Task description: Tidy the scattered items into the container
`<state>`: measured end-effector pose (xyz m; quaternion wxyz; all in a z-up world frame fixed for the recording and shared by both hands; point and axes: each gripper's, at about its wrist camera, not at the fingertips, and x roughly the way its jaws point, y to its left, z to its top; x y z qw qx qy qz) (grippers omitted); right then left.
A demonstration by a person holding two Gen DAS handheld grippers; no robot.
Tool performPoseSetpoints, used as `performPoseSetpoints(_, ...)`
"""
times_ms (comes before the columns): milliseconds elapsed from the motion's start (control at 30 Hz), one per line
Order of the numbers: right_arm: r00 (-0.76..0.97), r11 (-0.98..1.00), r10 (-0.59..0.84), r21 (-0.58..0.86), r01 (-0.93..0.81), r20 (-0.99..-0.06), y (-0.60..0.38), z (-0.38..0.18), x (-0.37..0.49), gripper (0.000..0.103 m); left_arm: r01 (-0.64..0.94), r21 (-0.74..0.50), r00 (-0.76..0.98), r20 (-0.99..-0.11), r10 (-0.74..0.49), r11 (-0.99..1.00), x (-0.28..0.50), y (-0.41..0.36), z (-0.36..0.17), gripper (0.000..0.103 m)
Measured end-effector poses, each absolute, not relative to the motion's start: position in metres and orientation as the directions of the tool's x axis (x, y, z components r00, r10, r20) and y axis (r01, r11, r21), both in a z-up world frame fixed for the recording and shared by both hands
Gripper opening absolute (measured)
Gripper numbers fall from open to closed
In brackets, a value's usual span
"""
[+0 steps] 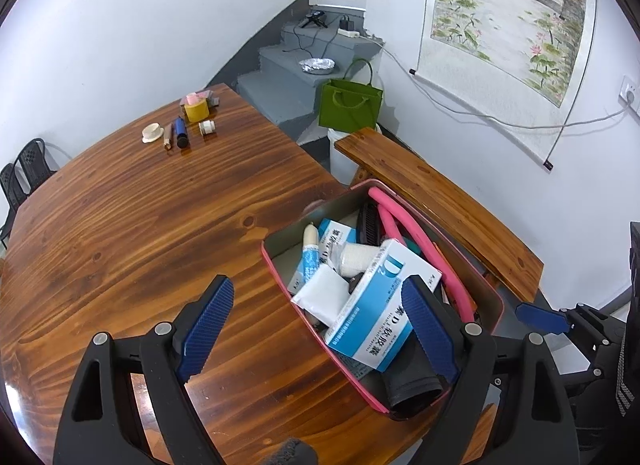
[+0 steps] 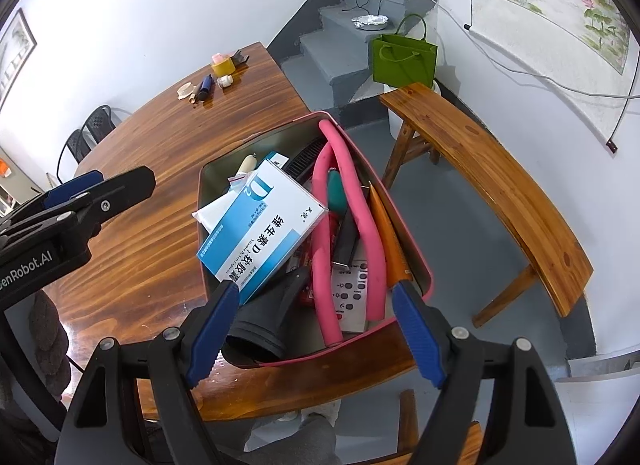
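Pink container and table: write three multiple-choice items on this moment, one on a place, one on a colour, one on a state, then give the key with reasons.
1. Where does the pink container sit on the table?
A. At the edge nearest the wooden bench
B. In the far corner beside the yellow tape roll
C. In the middle of the table

2. What colour is the foam tube in the container?
A. Green
B. Pink
C. Yellow

3. How do the two grippers stand?
A. Both shut on boxes
B. Left shut, right open
C. Both open and empty

Key:
1 A: the container lies along the table edge facing the bench, far from the tape roll.
2 B: the tube curving over the contents is pink.
3 C: the left gripper and right gripper show wide gaps with nothing between the pads.
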<state>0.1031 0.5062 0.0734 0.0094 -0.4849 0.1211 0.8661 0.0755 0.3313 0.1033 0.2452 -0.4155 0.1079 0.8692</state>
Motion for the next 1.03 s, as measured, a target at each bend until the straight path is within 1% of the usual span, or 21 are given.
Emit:
performPoseSetpoints(200,-0.525,-0.969,-0.1,0.202,-0.141,-0.845,0.508,0.072,0.104,0.082,-0.53,-0.026,-0.506,-0.793,0.341,-0.847,0.078,0.335,0.097,0.089)
performPoseSetpoints(533,-0.524,-0.969,-0.1,0.202,-0.14,-0.846,0.507,0.07,0.105,0.082,-0.547,0.023,-0.512,-0.8,0.313,-0.837,0.085,0.341,0.096,0.089)
performPoseSetpoints(1033,-0.517,-0.97,-0.094,0.196,-0.147,-0.851,0.504,0.068,0.108,0.082,-0.583,0.007,-0.488,-0.803,0.343,-0.812,0.092,0.344,0.093,0.089)
